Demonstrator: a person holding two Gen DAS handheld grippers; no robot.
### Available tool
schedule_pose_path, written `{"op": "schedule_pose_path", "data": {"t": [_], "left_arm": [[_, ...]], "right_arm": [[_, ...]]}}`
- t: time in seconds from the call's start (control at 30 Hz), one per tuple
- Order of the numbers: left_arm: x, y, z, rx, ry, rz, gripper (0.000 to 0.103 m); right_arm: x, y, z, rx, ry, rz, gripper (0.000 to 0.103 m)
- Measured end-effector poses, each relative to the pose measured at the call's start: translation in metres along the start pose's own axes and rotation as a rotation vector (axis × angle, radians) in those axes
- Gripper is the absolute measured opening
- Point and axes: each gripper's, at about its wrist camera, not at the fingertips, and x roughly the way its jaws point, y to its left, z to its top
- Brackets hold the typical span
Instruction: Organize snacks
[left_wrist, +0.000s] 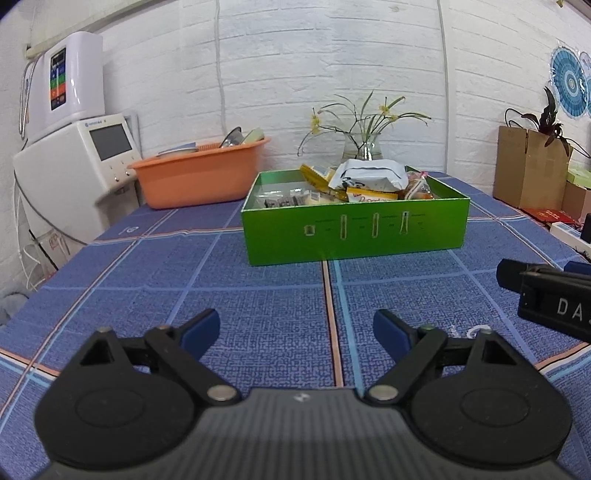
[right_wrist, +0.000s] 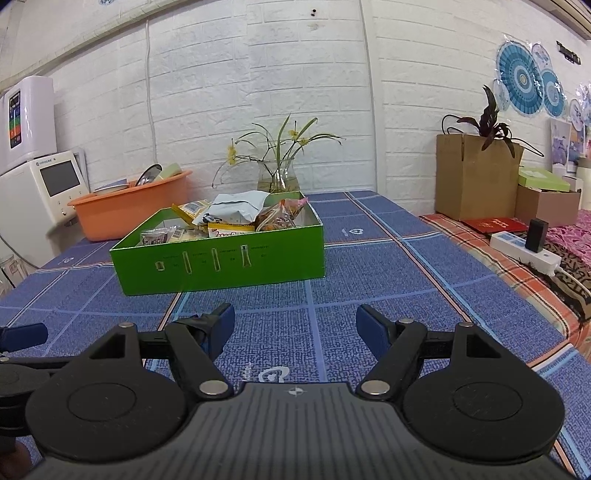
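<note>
Jaws spread wide and empty on both my left gripper (left_wrist: 296, 332) and right gripper (right_wrist: 295, 325), held low over the blue checked counter (left_wrist: 258, 295).

Ahead of me, apart from both, sits the open green cardboard box (left_wrist: 354, 229), piled with packaged snacks (left_wrist: 365, 181), an orange plastic basin (left_wrist: 199, 177) behind it.

Box print (left_wrist: 364, 225) too small to read
</note>
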Motion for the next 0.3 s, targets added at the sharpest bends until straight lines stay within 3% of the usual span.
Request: {"op": "schedule_pose_path", "data": {"t": [0.3], "left_arm": [[-0.0056,0.0031,-0.0012,-0.054,-0.034,0.050,0.087]], "right_arm": [[0.0019,-0.0006,-0.0005,0.006,0.011,0.006,0.103]]}}
